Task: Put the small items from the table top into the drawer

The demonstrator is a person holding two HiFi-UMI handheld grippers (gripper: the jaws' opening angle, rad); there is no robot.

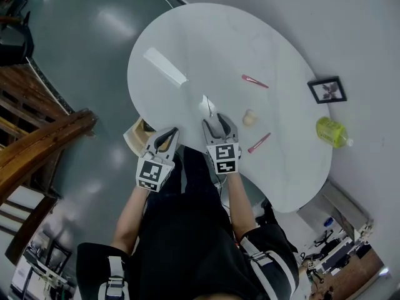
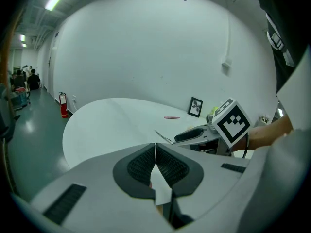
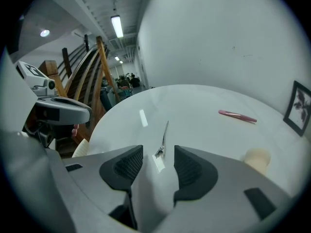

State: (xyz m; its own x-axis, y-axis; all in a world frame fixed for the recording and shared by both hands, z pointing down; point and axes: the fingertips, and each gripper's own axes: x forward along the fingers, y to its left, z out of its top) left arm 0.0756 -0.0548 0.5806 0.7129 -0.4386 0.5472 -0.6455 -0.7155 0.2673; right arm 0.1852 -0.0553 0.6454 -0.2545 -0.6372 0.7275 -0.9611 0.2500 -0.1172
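Barely begun: every small item in view lies on the desk, none in the drawer.

Head view: the silver clip, beige lump, far pink clip and near pink clip all rest on the white desk; what looks like the open drawer sits at its left edge. Left gripper view: the left gripper has its jaws together, nothing clearly held. Right gripper view: the right gripper has its jaws apart, the silver clip lying untouched just ahead between them, likely the first pick.

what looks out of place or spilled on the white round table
Nothing stands out: the two pink hair clips, silver metal clip, cream lump, green bottle and black picture frame sit apart, nothing spilled or broken.
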